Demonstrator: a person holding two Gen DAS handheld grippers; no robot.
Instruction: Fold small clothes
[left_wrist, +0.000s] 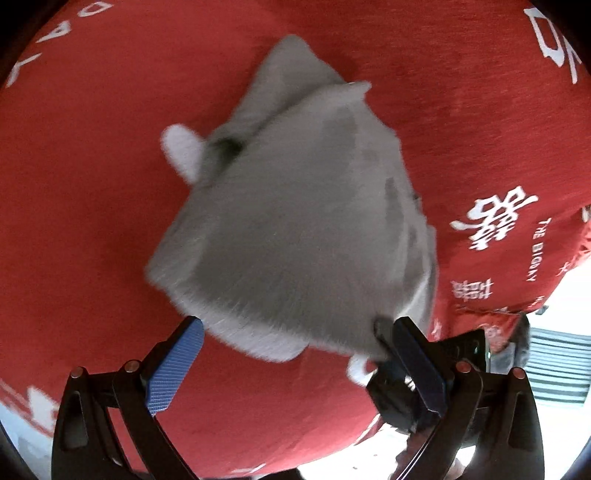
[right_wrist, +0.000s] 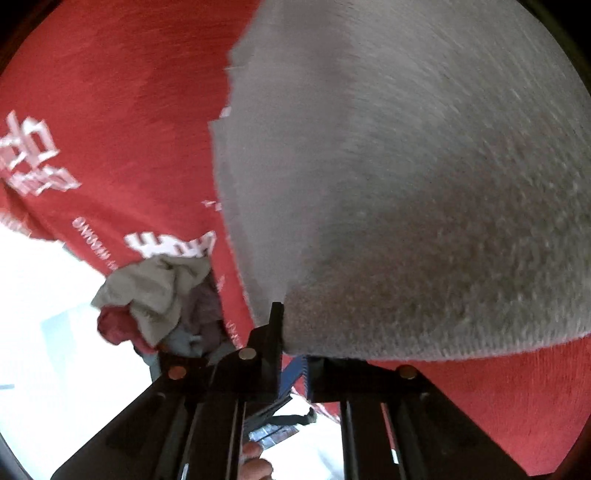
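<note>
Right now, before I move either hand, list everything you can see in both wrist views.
grey garment: one, grey with paler cuffs, lying on the red cloth, near edge at both grippers.
red cloth: one, red with white lettering, covering the work surface.
pile of clothes: one heap, beige, red and grey pieces, off the cloth's edge in the right wrist view.
left gripper: one, black with blue pads, jaws wide open beside the garment's edge.
right gripper: one, black, closed on the garment's edge.

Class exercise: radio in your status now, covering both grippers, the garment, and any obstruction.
Left gripper open, straddling grey garment edge. Right gripper shut on garment corner. Garment rumpled on red cloth. Clothes pile off to the side, clear.
</note>
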